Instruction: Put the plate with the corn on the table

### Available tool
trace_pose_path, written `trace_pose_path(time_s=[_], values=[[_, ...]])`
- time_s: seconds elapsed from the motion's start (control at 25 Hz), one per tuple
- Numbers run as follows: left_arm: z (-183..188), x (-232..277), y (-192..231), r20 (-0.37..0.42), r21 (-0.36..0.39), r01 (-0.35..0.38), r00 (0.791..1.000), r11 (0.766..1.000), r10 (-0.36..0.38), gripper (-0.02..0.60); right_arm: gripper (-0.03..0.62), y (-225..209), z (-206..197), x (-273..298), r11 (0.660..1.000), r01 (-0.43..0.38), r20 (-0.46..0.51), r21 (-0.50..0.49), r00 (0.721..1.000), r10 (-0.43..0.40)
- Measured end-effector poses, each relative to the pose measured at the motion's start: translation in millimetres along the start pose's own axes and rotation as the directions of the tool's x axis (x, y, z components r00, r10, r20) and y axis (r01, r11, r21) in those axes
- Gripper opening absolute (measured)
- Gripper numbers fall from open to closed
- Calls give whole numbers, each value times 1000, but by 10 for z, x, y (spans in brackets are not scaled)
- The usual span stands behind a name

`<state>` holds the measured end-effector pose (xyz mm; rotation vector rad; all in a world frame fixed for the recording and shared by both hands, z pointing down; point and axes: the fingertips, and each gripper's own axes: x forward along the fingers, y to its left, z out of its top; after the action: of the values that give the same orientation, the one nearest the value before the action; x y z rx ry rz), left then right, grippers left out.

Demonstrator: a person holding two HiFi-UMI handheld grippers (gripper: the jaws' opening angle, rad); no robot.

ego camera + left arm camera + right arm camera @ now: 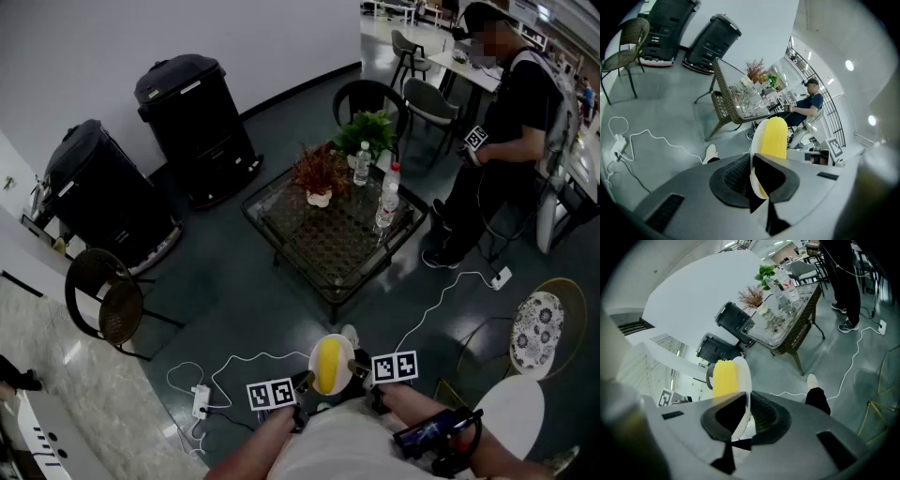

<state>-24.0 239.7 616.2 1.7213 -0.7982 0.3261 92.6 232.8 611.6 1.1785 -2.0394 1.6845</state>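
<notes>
A white plate (342,353) carrying a yellow corn cob (327,365) is held between both grippers, close to my body at the bottom of the head view. My left gripper (302,382) is shut on the plate's left rim and my right gripper (357,367) on its right rim. In the left gripper view the plate (754,140) stands edge-on between the jaws with the corn (771,139) beside it. The right gripper view shows the plate (744,380) and corn (724,377) the same way. The glass-topped wicker table (305,228) stands a step ahead.
On the table stand two potted plants (321,175), and three bottles (387,202). Two black bins (195,124) line the wall. Chairs (105,298) stand around. A person (502,131) stands at the far right. White cables (239,362) run over the floor.
</notes>
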Motion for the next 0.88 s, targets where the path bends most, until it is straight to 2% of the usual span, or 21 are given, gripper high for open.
trace_pose_path(time_s=[0.16, 0.32, 0.6, 0.88], values=[[-515, -533, -4, 12, -46, -26, 1000, 999, 26, 34, 40, 318, -606, -175, 1000, -22, -53, 10, 998, 22], [-773, -862, -14, 31, -71, -39, 999, 997, 41, 34, 40, 515, -905, -242, 999, -32, -87, -6, 996, 32], [-860, -1083, 66, 97, -86, -42, 994, 995, 50, 32, 41, 735, -984, -198, 993, -84, -88, -80, 993, 77], [-599, -1082, 94, 122, -57, -37, 992, 998, 44, 33, 41, 833, -772, -96, 992, -93, -60, -86, 994, 88]])
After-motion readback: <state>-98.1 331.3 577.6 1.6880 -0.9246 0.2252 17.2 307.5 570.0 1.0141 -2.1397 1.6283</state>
